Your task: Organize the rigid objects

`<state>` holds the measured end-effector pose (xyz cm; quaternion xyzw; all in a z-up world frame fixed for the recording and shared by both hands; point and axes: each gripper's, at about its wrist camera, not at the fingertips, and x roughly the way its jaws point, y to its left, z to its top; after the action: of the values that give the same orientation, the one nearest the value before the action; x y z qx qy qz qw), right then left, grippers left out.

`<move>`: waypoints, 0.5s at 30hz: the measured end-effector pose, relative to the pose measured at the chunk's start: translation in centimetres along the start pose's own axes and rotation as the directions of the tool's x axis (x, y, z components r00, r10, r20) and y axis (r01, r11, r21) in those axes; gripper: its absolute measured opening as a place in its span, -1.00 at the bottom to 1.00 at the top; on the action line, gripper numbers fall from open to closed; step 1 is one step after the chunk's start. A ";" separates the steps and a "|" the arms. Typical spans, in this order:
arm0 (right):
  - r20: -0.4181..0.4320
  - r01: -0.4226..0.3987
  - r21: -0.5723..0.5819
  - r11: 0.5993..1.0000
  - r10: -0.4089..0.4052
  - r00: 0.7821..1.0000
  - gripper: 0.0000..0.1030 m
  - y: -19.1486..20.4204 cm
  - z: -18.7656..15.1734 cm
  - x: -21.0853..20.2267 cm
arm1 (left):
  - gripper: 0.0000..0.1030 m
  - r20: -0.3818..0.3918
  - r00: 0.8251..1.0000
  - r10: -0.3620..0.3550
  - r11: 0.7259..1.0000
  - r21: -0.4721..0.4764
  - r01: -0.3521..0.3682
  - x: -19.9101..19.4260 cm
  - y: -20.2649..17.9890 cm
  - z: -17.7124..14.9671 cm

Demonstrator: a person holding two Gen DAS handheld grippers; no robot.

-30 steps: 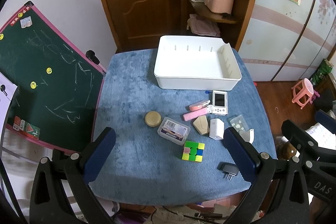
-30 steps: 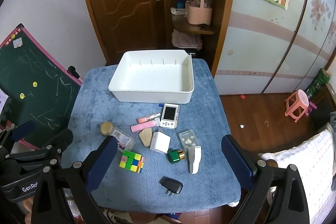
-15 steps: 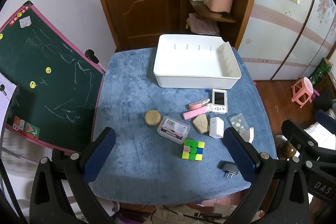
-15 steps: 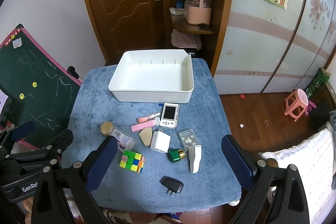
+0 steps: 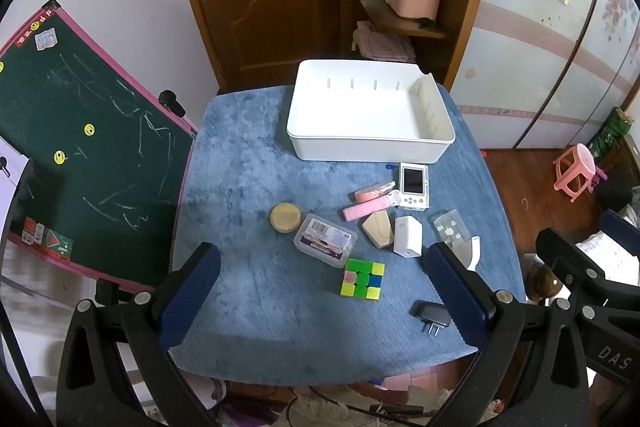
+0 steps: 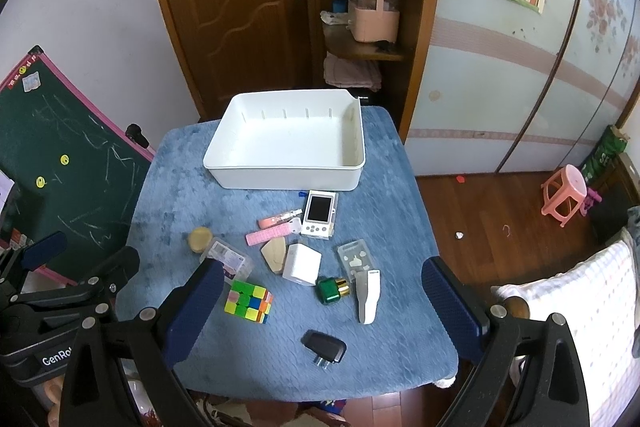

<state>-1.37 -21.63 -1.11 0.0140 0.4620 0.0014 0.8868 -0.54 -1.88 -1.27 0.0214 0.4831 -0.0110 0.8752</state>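
An empty white bin point(image 5: 370, 147) point(image 6: 288, 181) stands at the far side of a blue-covered table point(image 5: 240, 179). In front of it lie several small objects: a colour cube point(image 5: 362, 280) point(image 6: 249, 301), a clear plastic box point(image 5: 325, 239), a round wooden lid point(image 5: 285, 218), a white handheld device point(image 5: 414, 183) point(image 6: 319, 213), a white cube box point(image 6: 302, 263), a green bottle point(image 6: 332, 290), a black plug point(image 6: 323, 345) and a white clip point(image 6: 368, 294). My left gripper point(image 5: 320, 291) and right gripper point(image 6: 320, 301) are both open and empty, held high over the near table edge.
A green chalkboard point(image 5: 72, 155) leans left of the table. A wooden door and corner shelf point(image 6: 360, 7) stand behind it. A pink stool point(image 6: 566, 193) sits on the wood floor to the right. A towel-covered chair point(image 6: 568, 327) is at the near right.
Both views have shifted only slightly; the grippers stay open and nothing on the table has moved.
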 end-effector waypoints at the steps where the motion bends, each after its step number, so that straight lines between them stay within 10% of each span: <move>1: -0.001 0.000 0.001 1.000 0.000 1.000 0.93 -0.1 -0.1 0.0 | 0.98 0.000 1.000 0.000 1.000 0.001 0.000 -0.1 -0.2 -0.5; 15: -0.060 0.007 0.037 0.999 -0.004 0.998 0.93 -2.6 -1.8 1.3 | 0.98 -0.046 0.999 -0.019 1.000 -0.001 0.019 1.1 -1.4 -1.9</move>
<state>-2.14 -24.16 -3.32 0.0291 0.4883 -0.0091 0.8721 -1.60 -3.18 -3.26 0.0166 0.5034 -0.0187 0.8637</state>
